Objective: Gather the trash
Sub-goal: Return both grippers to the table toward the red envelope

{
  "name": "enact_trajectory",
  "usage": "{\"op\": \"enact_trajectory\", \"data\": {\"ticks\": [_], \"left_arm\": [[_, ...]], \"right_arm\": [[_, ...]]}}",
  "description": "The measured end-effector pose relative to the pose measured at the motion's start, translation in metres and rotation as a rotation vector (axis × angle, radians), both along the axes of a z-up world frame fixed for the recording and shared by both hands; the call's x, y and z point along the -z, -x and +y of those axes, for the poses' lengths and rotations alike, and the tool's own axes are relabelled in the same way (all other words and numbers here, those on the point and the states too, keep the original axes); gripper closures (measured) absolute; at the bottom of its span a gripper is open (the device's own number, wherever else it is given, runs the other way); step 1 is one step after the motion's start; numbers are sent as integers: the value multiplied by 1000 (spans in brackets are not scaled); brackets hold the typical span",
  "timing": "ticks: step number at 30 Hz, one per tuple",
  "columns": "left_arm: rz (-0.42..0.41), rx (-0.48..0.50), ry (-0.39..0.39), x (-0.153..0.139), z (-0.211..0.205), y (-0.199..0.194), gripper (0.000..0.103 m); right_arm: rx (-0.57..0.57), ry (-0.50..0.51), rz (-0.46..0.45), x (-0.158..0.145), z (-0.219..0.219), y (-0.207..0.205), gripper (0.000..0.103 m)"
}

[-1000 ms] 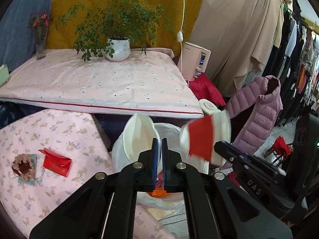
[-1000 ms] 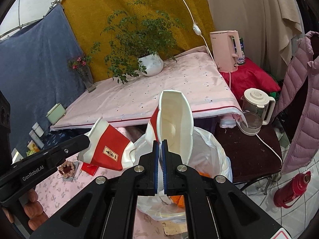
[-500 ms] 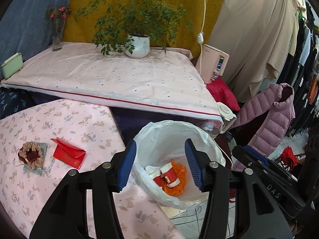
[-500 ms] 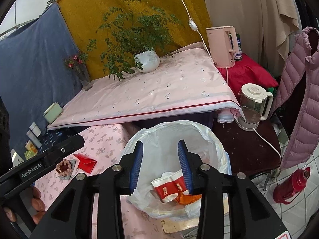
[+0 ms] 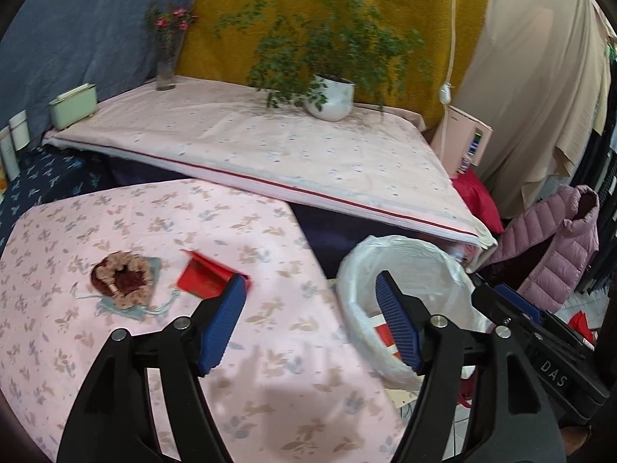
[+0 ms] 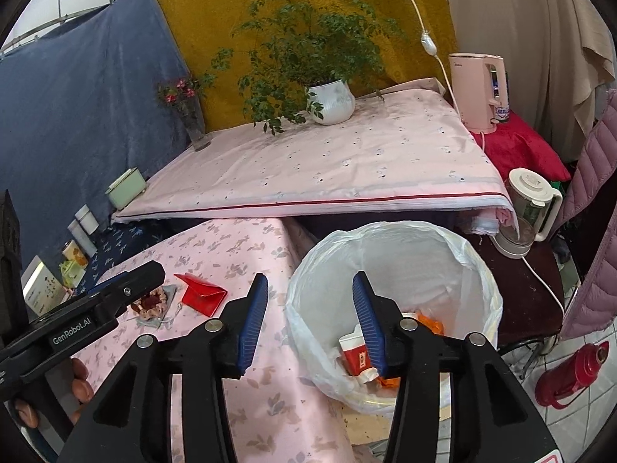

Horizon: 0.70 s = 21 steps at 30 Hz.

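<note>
A bin lined with a white plastic bag (image 6: 443, 266) stands beside the pink floral table (image 6: 246, 254). Red-and-white paper cups (image 6: 353, 355) and orange trash lie inside it. My right gripper (image 6: 310, 289) is open and empty, above the bin's left rim. My left gripper (image 5: 310, 289) is open and empty, over the table's right edge; the bag (image 5: 420, 270) is at its right. A red folded packet (image 5: 202, 276) and a brown scrunchie on a grey cloth (image 5: 121, 279) lie on the table. The packet also shows in the right wrist view (image 6: 200, 293).
A higher pink-sheeted surface (image 6: 347, 166) behind carries a potted plant (image 6: 331, 102) and a flower vase (image 6: 194, 123). A pink kettle (image 6: 478, 90), a glass jug (image 6: 528, 208), a purple jacket (image 5: 555, 247) and a red flask (image 6: 570, 374) stand at the right.
Both grippers were shut on paper cups over the bin. They opened, the cups fell into the bag, and both grippers have swung left toward the table.
</note>
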<state>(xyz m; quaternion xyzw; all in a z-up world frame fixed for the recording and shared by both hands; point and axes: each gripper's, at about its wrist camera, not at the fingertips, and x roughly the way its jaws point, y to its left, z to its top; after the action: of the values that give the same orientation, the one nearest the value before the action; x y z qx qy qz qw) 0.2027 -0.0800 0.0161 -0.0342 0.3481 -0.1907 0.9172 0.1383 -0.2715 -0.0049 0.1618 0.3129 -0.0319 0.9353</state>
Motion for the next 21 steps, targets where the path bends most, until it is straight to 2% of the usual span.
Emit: {"op": "enact_trajectory", "data": {"ticks": [3,7,8,11,14,21], "left_arm": [[8,-50,1,6,25,-4,30],[23,-119,-11,18,61,-11,29],[28,-135,-15,21,69,-14,25],[40,-194,-32,32,95,-22,17],[55,-246,-56,45,119,-32,16],[101,-318,-83,76,167,-59,16]], "right_arm": [[-39,11,14,3,20,-10,57],[-92,25,32,10,49,-26,56],[-105,30,38,12,57,-31,52],[-141,43,55,20,77,-46,50],[-172,58,75,32,97,-62,45],[-227,85,132,62,135,-108,42]]}}
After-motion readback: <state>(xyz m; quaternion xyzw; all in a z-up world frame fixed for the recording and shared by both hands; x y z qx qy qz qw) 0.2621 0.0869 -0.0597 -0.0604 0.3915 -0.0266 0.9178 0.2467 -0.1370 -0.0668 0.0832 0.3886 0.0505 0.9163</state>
